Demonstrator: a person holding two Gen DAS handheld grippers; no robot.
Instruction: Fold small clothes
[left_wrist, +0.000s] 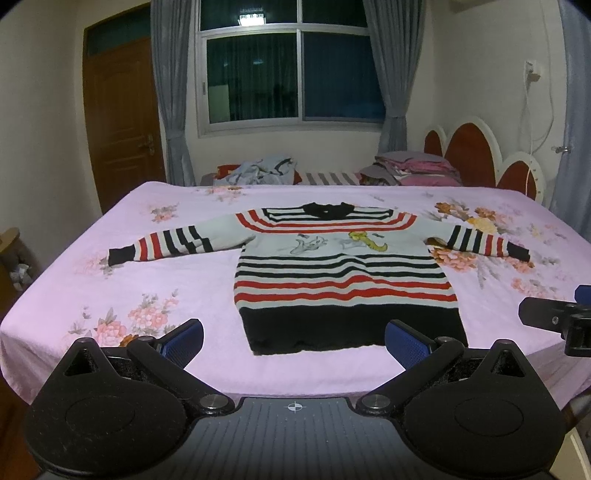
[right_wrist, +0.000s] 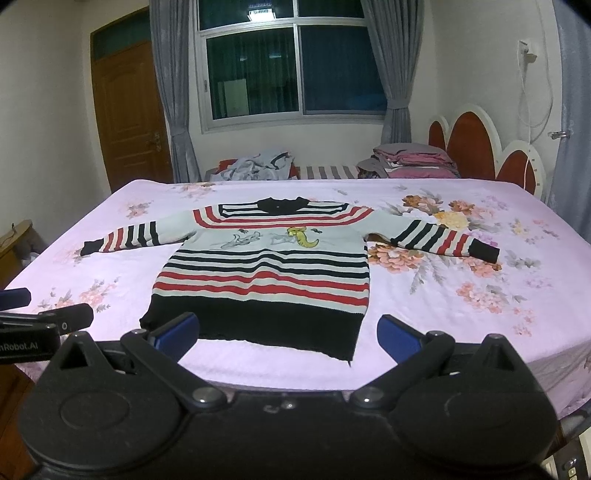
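On the pink bed the striped sweater lies flat, sleeves out, both tongs spread wide, gripping nothing.

Left gripper and right gripper are held level, side by side, each with its blue-padded fingers spread wide, gripping nothing.

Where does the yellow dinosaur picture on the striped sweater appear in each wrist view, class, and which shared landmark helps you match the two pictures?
Left wrist view: the yellow dinosaur sits right of centre, on the sweater's pale chest band.
Right wrist view: the yellow dinosaur sits almost at centre, on the same band.
Shared landmark: the black collar, just above and left of it in both.
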